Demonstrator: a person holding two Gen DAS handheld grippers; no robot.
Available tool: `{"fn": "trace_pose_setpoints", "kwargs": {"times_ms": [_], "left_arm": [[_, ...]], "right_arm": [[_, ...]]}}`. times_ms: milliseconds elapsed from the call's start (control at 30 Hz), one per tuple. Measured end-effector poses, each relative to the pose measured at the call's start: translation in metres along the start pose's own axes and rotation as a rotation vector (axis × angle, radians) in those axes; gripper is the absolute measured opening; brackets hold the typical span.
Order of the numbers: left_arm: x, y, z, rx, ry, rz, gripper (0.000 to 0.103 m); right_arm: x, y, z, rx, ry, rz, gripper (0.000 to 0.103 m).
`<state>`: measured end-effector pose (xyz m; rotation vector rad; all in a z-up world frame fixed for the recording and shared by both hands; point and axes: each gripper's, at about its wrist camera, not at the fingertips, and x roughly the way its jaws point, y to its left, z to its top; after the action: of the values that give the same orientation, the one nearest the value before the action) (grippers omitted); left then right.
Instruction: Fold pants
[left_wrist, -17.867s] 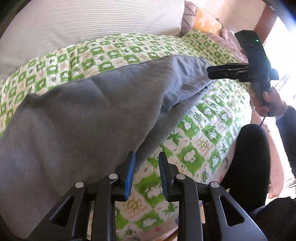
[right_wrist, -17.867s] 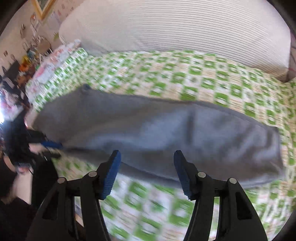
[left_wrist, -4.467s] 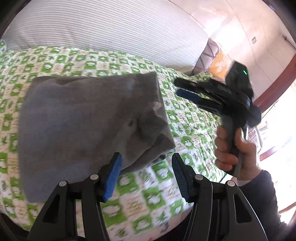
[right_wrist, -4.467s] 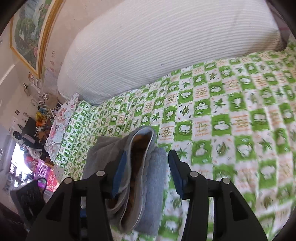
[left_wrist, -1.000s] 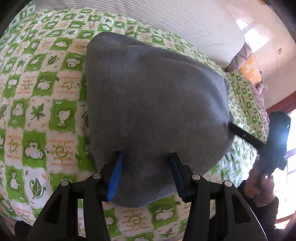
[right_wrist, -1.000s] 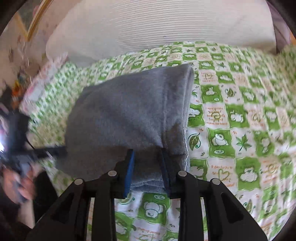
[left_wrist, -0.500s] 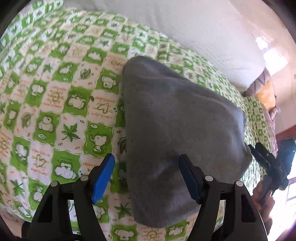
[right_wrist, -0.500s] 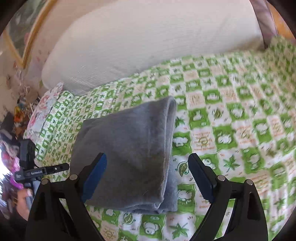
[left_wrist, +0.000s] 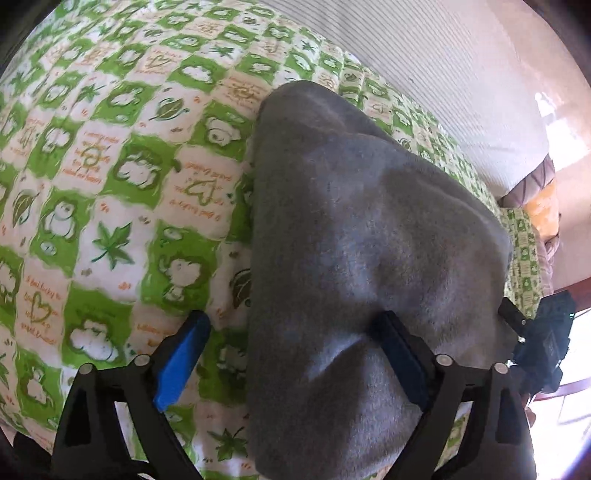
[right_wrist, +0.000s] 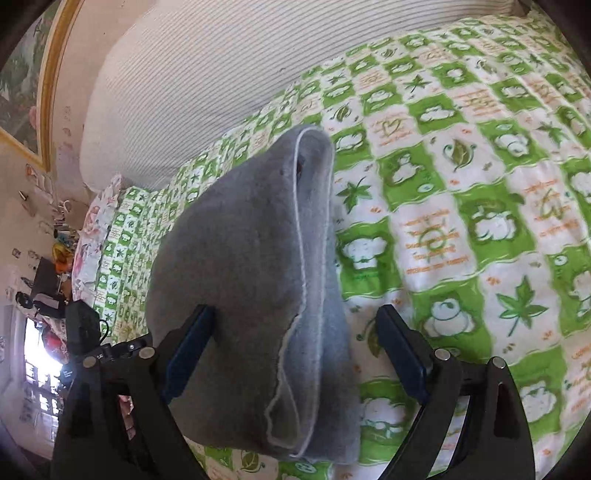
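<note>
Lying as a compact stack on the green-and-white checked quilt (left_wrist: 110, 177), the grey fleece pants (left_wrist: 362, 240) sat directly ahead of both tools, their layered hems showing a pale stitched edge in the right wrist view (right_wrist: 306, 280). The left gripper (left_wrist: 295, 363) stood wide open, its left finger over bare quilt and its right finger pressing a crease into the fleece; the right gripper (right_wrist: 299, 360) was likewise spread apart, straddling the near end of the bundle without clamping it. Beyond the pants rose the cream ribbed cushion (right_wrist: 221, 66) — well apart from them.

By my reading the folding proper was finished and this was the release-and-tidy step; the next move would call for backing both tools away cleanly, or a light pat to flatten the bulging top layer, without dragging the stack askew.

Against a second earlier — when the right gripper was pinched on the pants' edge — both sets of fingers had let go, and compared with half a second before, each tool had come closer to the bundle.
</note>
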<state>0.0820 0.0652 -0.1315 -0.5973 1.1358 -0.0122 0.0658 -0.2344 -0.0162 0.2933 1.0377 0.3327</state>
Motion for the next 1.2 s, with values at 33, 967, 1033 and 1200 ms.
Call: {"fn": "trace_pose_setpoints", "kwargs": {"times_ms": [33,967,1033,1200], "left_arm": [[0.001,-0.003,0.001,0.009,-0.005,0.005,0.094],[-0.046,-0.04,-0.003,0.233,-0.22,0.096,0.022],[-0.055,-0.039,-0.004,0.243,-0.236,0.104,0.021],[-0.079,-0.028,-0.003,0.254,-0.305,0.16,0.021]], "right_arm": [[0.002,0.003,0.0,-0.005,-0.003,-0.001,0.091],[0.003,0.064,-0.011,-0.266,-0.136,-0.076,0.039],[-0.005,0.077,-0.014,-0.294,-0.178,-0.067,0.036],[-0.007,0.104,-0.018,-0.304,-0.216,0.004,0.035]]}}
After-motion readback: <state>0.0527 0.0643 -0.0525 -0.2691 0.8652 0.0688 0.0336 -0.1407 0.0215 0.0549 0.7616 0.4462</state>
